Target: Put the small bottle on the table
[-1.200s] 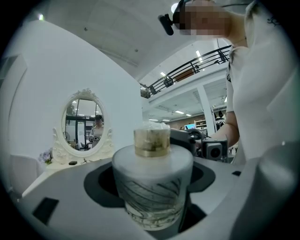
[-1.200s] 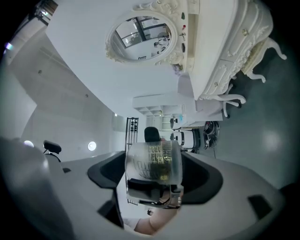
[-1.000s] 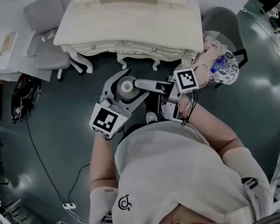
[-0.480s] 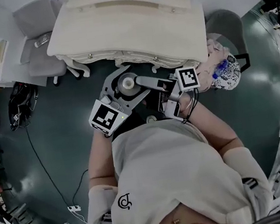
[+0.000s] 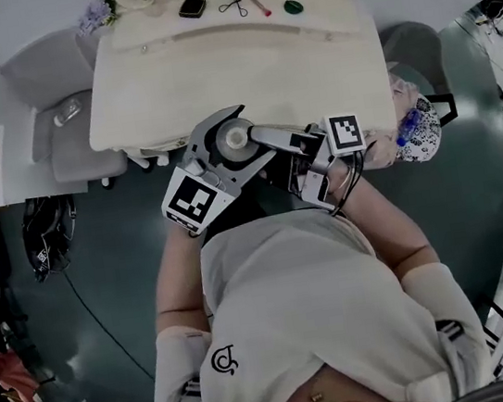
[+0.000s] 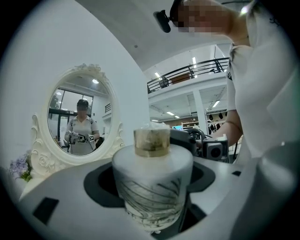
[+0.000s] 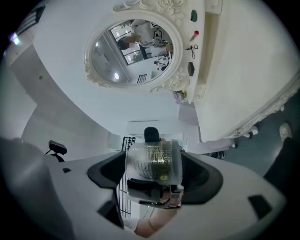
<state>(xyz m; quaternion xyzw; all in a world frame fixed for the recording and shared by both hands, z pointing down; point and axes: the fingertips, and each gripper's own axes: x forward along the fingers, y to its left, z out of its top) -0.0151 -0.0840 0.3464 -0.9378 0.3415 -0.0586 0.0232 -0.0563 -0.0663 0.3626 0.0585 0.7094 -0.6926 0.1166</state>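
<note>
Moved: small bottle now at near edge of tabletop; was over floor.
Head: L tongs + R tongs meet on it, R from right.
L view: clenched wide on bottle body, cap up.
R view: grasping bottle too.

White T-shirt, small black logo

A: Which colours has the small bottle?
B: White, with thin dark streaks. Its cap is gold.
A: And the bench?
B: Cream, no pattern. The floor is dark grey-green.
</note>
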